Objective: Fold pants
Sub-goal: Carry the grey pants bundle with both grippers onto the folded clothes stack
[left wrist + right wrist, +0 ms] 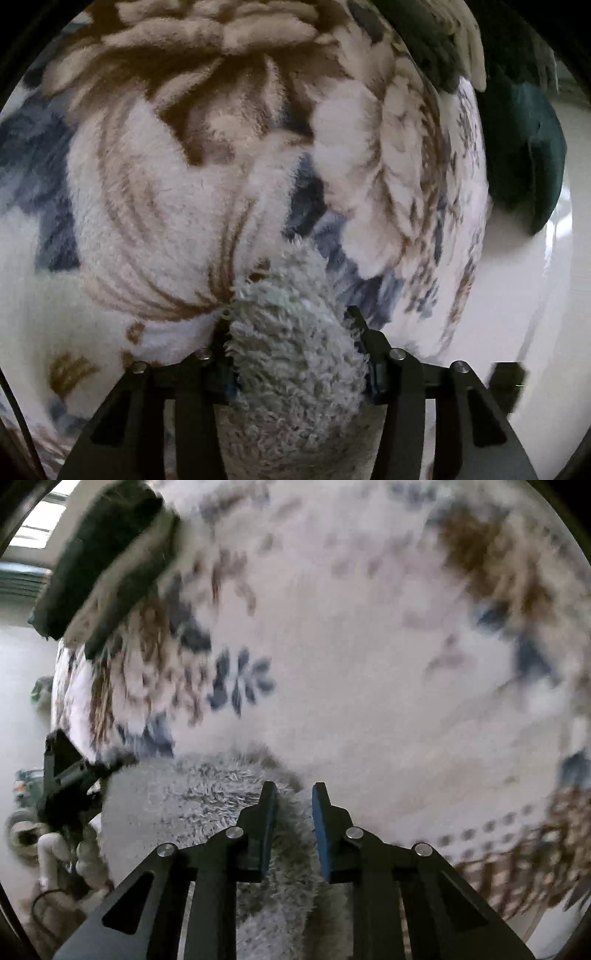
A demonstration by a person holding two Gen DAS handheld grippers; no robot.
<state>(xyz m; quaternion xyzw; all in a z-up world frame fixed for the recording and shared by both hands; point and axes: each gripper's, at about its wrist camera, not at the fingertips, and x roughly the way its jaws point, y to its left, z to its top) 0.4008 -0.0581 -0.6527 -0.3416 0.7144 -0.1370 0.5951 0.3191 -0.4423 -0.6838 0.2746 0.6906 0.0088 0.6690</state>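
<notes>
Both tongs are clamped on the fluffy grey pants (295, 354), the left gripper (291, 325) around a thick bunch and the right gripper (294, 794) pinching an edge over the floral blanket (177, 192); apparently mid-fold, next needing an even carry-over.

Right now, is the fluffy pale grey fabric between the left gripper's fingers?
Yes, the fluffy pale grey fabric fills the gap in the left gripper.

Pants (295, 369): pale grey-green shaggy fleece, curly matt pile. Blanket (166, 203) was plush cloth, soft nap, floral print in brown and blue. Left gripper (291, 332) looked matt black plastic with shiny metal pins; right gripper (294, 801) had blue pads.
</notes>
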